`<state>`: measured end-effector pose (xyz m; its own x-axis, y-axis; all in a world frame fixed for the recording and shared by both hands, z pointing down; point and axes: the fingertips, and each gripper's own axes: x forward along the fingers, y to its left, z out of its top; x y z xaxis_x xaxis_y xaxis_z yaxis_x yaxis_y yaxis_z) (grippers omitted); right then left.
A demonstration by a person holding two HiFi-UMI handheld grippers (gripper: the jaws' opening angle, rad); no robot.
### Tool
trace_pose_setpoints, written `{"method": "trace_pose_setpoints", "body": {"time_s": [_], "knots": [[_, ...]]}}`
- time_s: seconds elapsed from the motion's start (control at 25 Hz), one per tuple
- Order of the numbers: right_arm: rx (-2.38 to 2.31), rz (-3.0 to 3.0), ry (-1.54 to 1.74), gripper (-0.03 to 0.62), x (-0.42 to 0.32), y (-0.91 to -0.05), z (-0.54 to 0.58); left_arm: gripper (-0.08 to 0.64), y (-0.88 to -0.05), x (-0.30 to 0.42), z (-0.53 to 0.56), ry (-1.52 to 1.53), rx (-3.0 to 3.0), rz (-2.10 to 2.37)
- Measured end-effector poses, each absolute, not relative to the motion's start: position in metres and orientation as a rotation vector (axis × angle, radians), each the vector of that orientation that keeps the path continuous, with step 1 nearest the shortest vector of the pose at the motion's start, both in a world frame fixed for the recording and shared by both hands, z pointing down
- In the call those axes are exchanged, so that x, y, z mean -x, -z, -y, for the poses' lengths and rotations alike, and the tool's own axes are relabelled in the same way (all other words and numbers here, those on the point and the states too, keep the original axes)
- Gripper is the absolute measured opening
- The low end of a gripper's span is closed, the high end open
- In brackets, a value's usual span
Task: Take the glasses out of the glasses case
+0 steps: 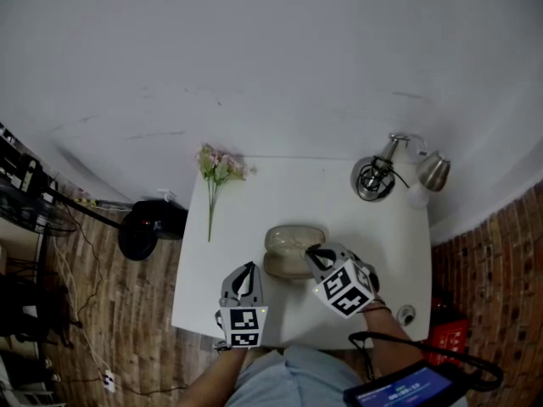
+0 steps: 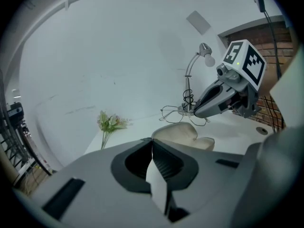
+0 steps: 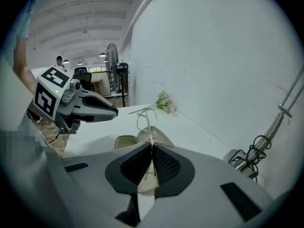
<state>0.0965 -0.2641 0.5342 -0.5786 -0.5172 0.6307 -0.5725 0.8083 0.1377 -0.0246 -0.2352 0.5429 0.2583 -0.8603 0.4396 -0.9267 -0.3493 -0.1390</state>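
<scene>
An open beige glasses case lies mid-table, also seen as the case and the case in the gripper views. My right gripper hovers just above it, shut on thin wire-framed glasses. In the left gripper view the glasses hang from the right gripper, clear of the case. My left gripper is to the left of the case near the table's front edge. Its jaws are shut with nothing between them. The left gripper shows in the right gripper view, apart from the glasses.
On the white table a sprig of flowers lies at the back left and a metal desk lamp stands at the back right. A small round fitting sits near the front right corner. A floor fan stands left of the table.
</scene>
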Motion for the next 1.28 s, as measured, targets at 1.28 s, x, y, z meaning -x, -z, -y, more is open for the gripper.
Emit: {"method": "trace_pose_setpoints", "body": {"time_s": [1.28], "knots": [[-1.251,2.538,0.128,0.031,-0.155,-0.338,0.236,0.006,-0.316,0.002,0.233,-0.039,-2.545,1.929]]}}
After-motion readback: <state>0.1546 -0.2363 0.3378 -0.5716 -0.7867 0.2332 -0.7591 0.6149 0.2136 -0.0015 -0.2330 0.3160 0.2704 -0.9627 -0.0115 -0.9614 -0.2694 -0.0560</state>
